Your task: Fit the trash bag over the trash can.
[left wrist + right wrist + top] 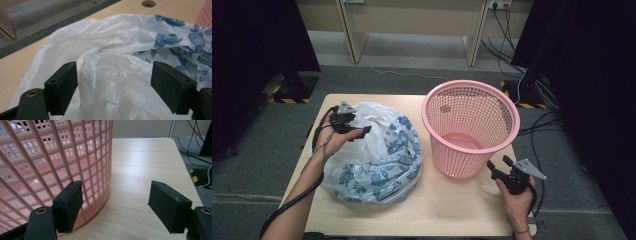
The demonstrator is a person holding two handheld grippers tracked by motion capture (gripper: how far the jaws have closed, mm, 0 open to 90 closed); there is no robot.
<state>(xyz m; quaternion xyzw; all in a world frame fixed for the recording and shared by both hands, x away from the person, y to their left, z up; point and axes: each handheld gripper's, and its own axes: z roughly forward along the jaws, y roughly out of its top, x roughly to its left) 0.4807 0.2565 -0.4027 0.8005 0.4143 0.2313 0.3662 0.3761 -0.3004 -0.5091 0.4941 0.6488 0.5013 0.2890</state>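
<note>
A crumpled white plastic bag with blue flower print (377, 155) lies on the left half of the wooden table (452, 205). My left gripper (357, 132) hovers open over the bag's upper left part, and in the left gripper view the white plastic bag (115, 75) lies between and beyond its wide-apart jaws. A pink mesh basket (469, 127) stands upright on the right half of the table. My right gripper (498, 167) is open near the basket's lower right side. The basket's wall (50, 157) sits just beyond its left jaw.
Black curtains flank the table on both sides. Cables run over the grey floor (537, 120) at the right. A wooden frame's legs (352, 35) stand behind the table. Bare tabletop (140, 167) lies right of the basket.
</note>
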